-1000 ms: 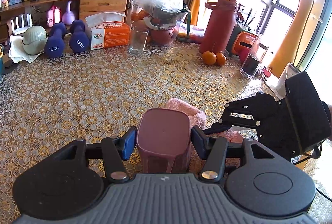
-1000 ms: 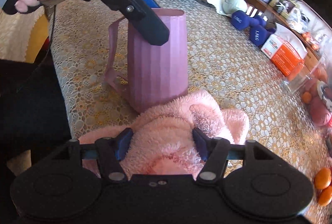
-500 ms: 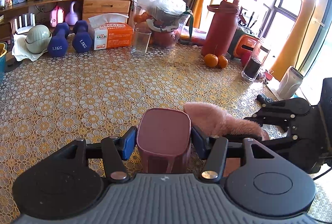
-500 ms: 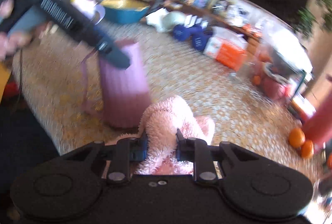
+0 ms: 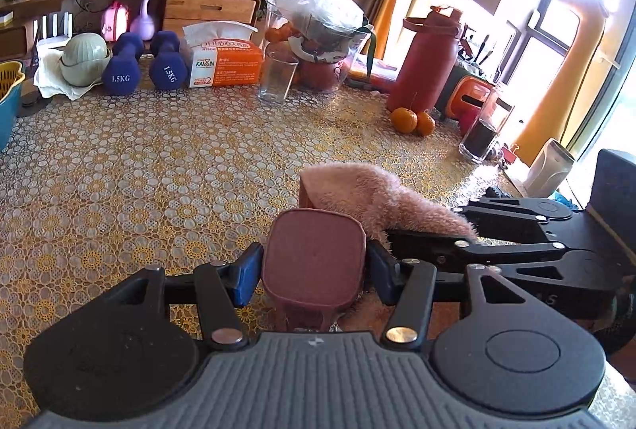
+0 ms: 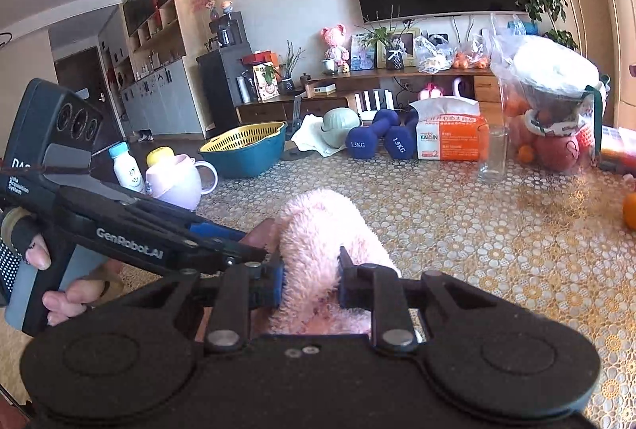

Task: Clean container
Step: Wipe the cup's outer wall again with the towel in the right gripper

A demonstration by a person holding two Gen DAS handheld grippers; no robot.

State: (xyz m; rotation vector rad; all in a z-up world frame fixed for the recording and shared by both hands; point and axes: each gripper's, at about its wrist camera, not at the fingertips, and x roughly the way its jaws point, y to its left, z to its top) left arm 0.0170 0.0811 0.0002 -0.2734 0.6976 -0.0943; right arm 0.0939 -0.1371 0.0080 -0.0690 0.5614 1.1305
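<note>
My left gripper (image 5: 314,268) is shut on a mauve ribbed container (image 5: 314,262), and the container's flat base faces the camera. A fluffy pink cloth (image 5: 365,194) hangs in the air just right of and behind the container, touching its far side. It is pinched in my right gripper (image 6: 311,278), which is shut on the cloth (image 6: 322,230). In the right wrist view the left gripper's fingers (image 6: 234,250) reach in from the left, and only a sliver of the container (image 6: 260,230) shows beside the cloth. A hand (image 6: 59,294) holds that gripper's handle.
On the lace-covered table (image 5: 139,170) stand two blue dumbbells (image 5: 143,65), an orange tissue box (image 5: 224,59), an empty glass (image 5: 276,77), a red bottle (image 5: 427,65), two oranges (image 5: 413,121) and a dark jar (image 5: 483,132). A teal bowl (image 6: 246,150) and lilac mug (image 6: 177,180) sit far left.
The right gripper closed on the pink cloth, lifted it off the table and swung it up against the container. The left gripper kept its hold on the container.
</note>
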